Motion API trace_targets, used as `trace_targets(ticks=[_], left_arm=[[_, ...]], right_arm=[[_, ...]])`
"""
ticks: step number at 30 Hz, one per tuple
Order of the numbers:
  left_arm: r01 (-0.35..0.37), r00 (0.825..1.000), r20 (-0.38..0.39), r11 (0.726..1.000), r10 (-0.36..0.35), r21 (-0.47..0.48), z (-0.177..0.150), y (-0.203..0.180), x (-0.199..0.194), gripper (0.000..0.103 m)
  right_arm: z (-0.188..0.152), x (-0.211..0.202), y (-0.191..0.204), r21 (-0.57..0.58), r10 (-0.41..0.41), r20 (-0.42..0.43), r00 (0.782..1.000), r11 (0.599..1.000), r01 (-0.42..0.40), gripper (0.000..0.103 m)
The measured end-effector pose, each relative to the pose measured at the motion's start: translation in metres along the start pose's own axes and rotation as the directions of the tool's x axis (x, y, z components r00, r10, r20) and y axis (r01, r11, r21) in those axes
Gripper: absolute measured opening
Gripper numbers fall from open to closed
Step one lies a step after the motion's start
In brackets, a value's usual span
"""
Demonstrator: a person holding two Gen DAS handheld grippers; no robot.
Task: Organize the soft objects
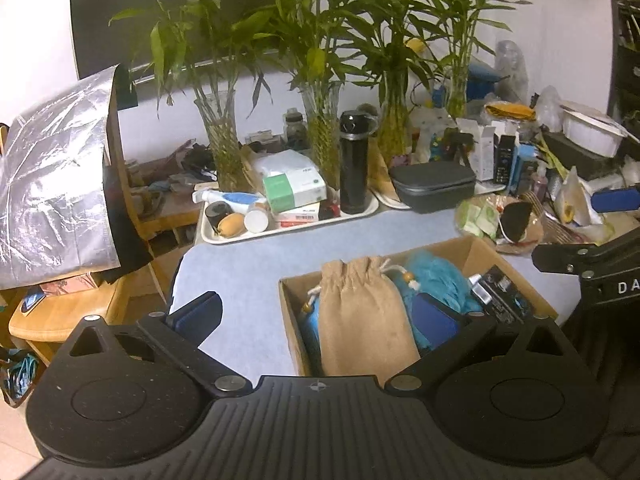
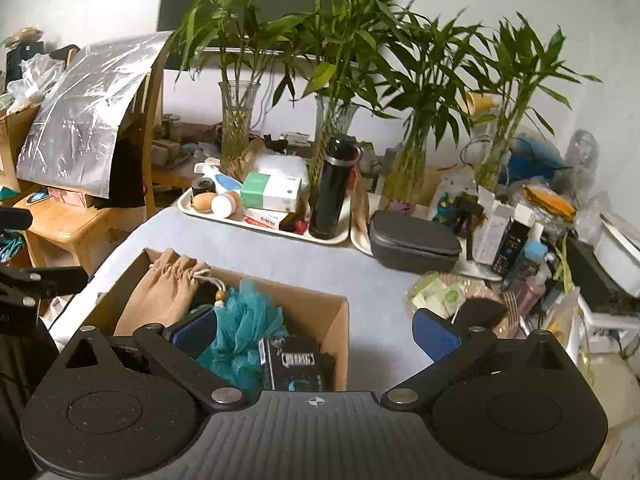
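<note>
1. Cardboard box [image 1: 472, 248] on the pale table [image 1: 256, 264]: serves as the collecting bin, so the soft items lie packed together inside it rather than spread over the surface.
2. Left gripper [image 1: 320, 312]: fingers spread as wide as they go, nothing between them. Its left pad [image 1: 200, 312] hangs over bare table outside the box; its right pad [image 1: 434, 320] hangs over the box contents.
3. Tan drawstring pouch [image 1: 366, 320]: lies flat in the box between the left gripper's fingers, nearer the right one. Long axis runs away from the fingers; the gathered, corded mouth points to the far end, the closed bottom toward the camera.
4. Teal mesh sponge [image 2: 244, 328]: bunched beside the pouch, just ahead of the right gripper's left finger [image 2: 196, 334]; no clear long axis.
5. Right gripper [image 2: 316, 338]: fingers wide apart and empty; the left one sits over the box, the right pad [image 2: 436, 338] over open table beyond the box wall.
6. Black packet [image 2: 296, 364]: fills the box's remaining corner between the right gripper's fingers.
</note>
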State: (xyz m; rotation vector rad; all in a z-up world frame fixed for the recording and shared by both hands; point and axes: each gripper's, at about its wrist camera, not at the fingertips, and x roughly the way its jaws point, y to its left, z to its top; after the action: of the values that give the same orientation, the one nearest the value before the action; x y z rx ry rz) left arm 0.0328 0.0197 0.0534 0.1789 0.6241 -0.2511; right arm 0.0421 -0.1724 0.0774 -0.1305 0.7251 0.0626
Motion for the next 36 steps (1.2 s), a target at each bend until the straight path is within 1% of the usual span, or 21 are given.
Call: trace_targets(ticks=[5, 10, 15, 21, 25, 31, 36], left_arm=[[0.006, 1.0, -0.019, 1.0, -0.006, -0.004, -0.007, -0.004, 0.0, 0.103], [-0.017, 0.998, -0.058, 1.0, 0.016, -0.004, -0.014, -0.009, 0.002, 0.103], [-0.021, 0.992, -0.125, 0.999, 0.018, -0.026, -0.018, -0.01, 0.007, 0.103], [-0.009, 0.984, -0.176, 0.997, -0.003, -0.072, -0.024, -0.008, 0.011, 0.103], [-0.017, 0.98, -0.198, 0.997, 0.001, -0.08, -0.028, -0.009, 0.016, 0.103], [-0.041, 0.971, -0.24, 0.996, 0.021, -0.078, -0.033, -0.011, 0.022, 0.103], [-0.079, 0.966, -0.253, 0.994, 0.058, -0.074, -0.034, -0.014, 0.024, 0.103]], right_arm=[[-0.011, 0.005, 0.0, 0.026, -0.004, -0.052, 0.999, 1.0, 0.005, 0.103], [-0.022, 0.01, -0.004, 0.055, 0.007, -0.109, 0.994, 0.998, -0.001, 0.103], [-0.029, 0.012, -0.004, 0.074, 0.024, -0.167, 0.986, 0.997, -0.012, 0.103], [-0.037, 0.018, -0.002, 0.086, 0.053, -0.224, 0.973, 0.996, -0.034, 0.103], [-0.041, 0.022, -0.002, 0.091, 0.057, -0.247, 0.967, 0.995, -0.036, 0.103], [-0.046, 0.027, -0.009, 0.093, 0.058, -0.251, 0.966, 0.995, -0.035, 0.103], [-0.048, 0.031, -0.016, 0.104, 0.059, -0.252, 0.966, 0.994, -0.033, 0.103]])
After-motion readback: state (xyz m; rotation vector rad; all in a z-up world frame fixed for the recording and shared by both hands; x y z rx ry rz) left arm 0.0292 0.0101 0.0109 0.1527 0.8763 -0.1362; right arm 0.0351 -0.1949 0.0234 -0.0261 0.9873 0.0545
